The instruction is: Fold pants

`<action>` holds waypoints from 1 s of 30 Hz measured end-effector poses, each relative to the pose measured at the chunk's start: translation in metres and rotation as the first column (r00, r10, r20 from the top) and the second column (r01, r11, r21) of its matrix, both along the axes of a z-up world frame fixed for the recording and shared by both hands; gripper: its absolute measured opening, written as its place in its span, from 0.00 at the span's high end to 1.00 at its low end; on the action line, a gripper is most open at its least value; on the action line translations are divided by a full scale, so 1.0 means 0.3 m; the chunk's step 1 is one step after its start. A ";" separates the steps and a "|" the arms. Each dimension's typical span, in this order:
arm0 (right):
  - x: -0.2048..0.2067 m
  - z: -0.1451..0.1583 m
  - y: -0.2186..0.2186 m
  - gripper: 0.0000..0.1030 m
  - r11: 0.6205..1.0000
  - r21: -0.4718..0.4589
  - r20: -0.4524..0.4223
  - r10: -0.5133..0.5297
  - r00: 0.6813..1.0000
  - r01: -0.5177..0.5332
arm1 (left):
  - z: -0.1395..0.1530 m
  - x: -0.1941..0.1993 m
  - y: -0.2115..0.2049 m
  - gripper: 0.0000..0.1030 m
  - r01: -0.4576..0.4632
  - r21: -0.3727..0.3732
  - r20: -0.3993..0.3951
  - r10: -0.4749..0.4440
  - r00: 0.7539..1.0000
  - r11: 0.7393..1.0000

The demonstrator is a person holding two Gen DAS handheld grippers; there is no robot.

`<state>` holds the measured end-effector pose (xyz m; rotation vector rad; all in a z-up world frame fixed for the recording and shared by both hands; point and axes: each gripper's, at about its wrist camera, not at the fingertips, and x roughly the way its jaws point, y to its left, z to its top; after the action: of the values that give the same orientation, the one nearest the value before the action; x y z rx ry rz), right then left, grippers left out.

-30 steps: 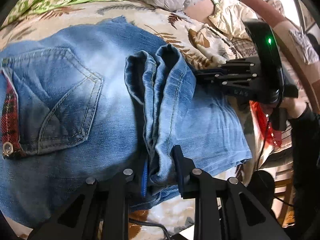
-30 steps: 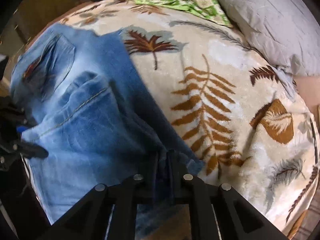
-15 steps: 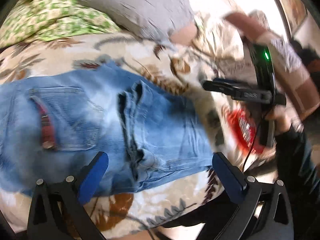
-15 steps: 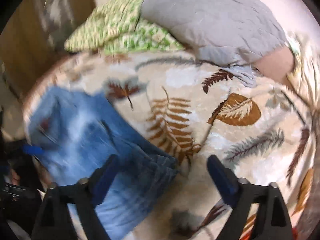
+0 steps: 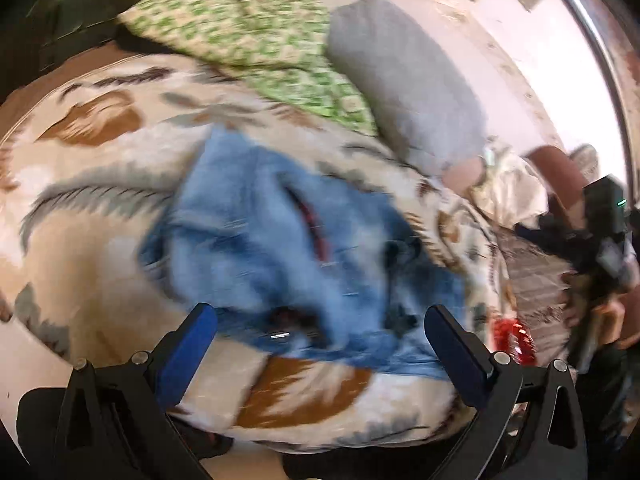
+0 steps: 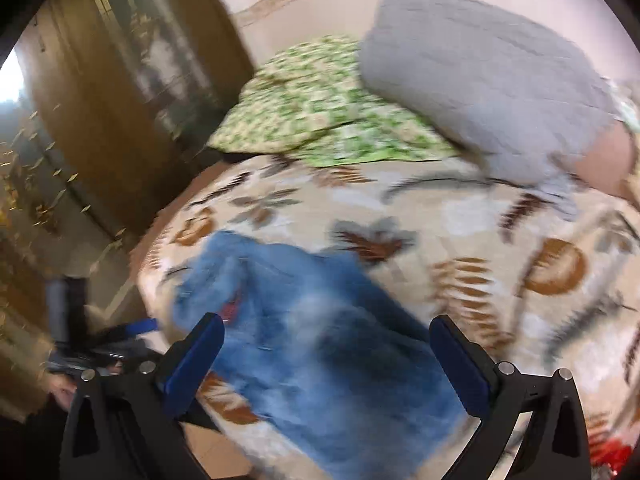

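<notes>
jeans (image 5: 288, 248) on leaf blanket (image 5: 100, 216), pillows (image 5: 404, 80) behind

a grey pillow (image 6: 480, 92) overlaps a green patterned pillow (image 6: 320, 120) on the leaf-print blanket (image 6: 500, 240).

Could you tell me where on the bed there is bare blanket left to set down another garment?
The leaf-print blanket lies bare between the folded jeans and the grey pillow, and on toward the right edge. It is crowded at the head, where the green patterned pillow and the grey one overlap.
</notes>
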<state>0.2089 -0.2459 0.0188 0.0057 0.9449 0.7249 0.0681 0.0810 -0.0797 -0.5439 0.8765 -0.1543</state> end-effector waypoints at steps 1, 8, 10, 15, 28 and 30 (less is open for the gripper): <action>0.001 0.009 0.045 0.00 1.000 -0.005 -0.003 0.021 1.000 -0.021 | -0.023 -0.005 0.026 0.00 -0.012 -0.021 0.005 0.012 1.000 1.000; -0.002 0.033 0.269 0.00 0.992 -0.076 0.054 0.108 0.993 -0.104 | -0.212 0.023 0.178 0.00 -0.128 -0.129 -0.029 0.125 0.992 0.983; 0.000 0.027 0.306 0.00 0.989 -0.090 0.049 0.119 0.992 -0.114 | -0.255 0.036 0.196 0.00 -0.146 -0.150 -0.048 0.141 0.989 0.978; 0.013 -0.007 0.345 0.00 0.982 -0.138 0.037 0.138 0.990 -0.132 | -0.271 0.088 0.183 0.00 -0.190 -0.154 -0.006 0.191 0.982 0.970; 0.070 -0.042 0.393 0.00 0.979 -0.168 0.012 0.120 0.993 -0.117 | -0.325 0.075 0.272 0.00 -0.167 -0.505 0.055 0.225 0.973 0.846; 0.075 -0.053 0.407 0.00 0.979 -0.162 0.003 0.124 0.992 -0.122 | -0.321 0.081 0.265 0.00 -0.169 -0.491 0.051 0.221 0.974 0.855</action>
<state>0.2315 -0.1237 0.0029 -0.2018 0.9954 0.7598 0.0924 0.1604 -0.1760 -1.0837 0.6697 -0.2174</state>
